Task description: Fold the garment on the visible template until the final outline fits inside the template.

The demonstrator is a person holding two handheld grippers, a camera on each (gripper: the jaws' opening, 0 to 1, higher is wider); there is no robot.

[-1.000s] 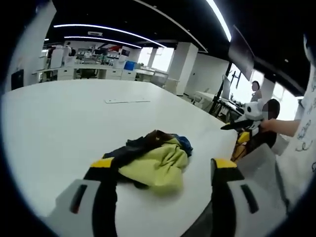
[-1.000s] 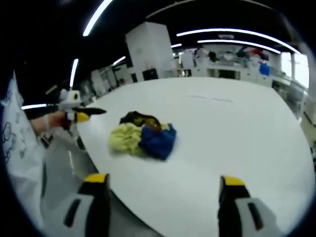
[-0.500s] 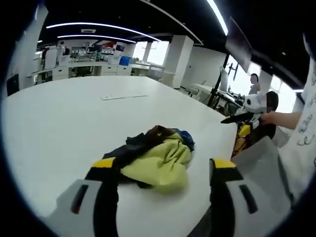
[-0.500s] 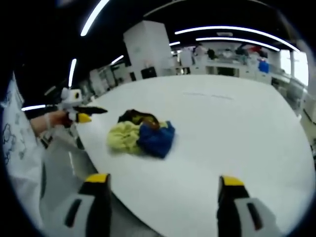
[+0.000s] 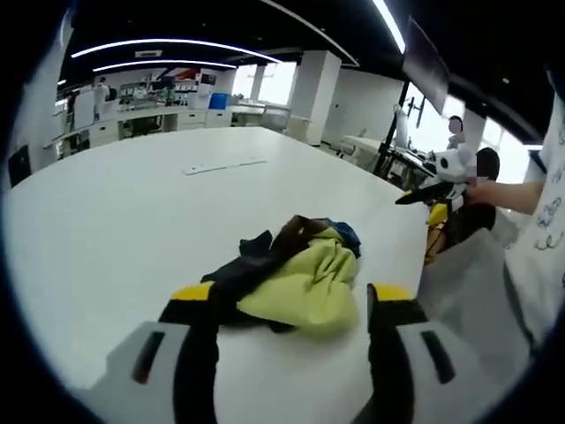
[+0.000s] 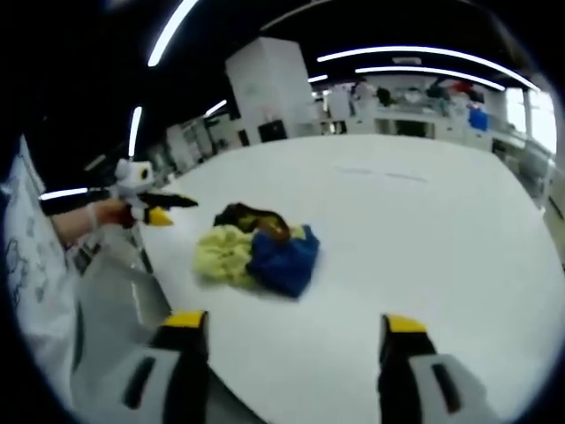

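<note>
Garment point(image 5: 296, 278) crumpled in a yellow, blue and dark heap near the table point(image 5: 106, 212) edge closest to the person, both the left gripper point(image 5: 291, 305) and the right gripper point(image 6: 287, 331) wide and empty, so best pinch opposite edges and spread it flat first

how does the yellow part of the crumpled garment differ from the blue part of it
In the right gripper view, the yellow part lies on the side of the heap toward the table edge and the person, while the blue part lies on the side toward the open white table. In the left gripper view the yellow part shows broad and near, the blue part as a small patch behind it. Both are crumpled together in one unfolded heap.
</note>
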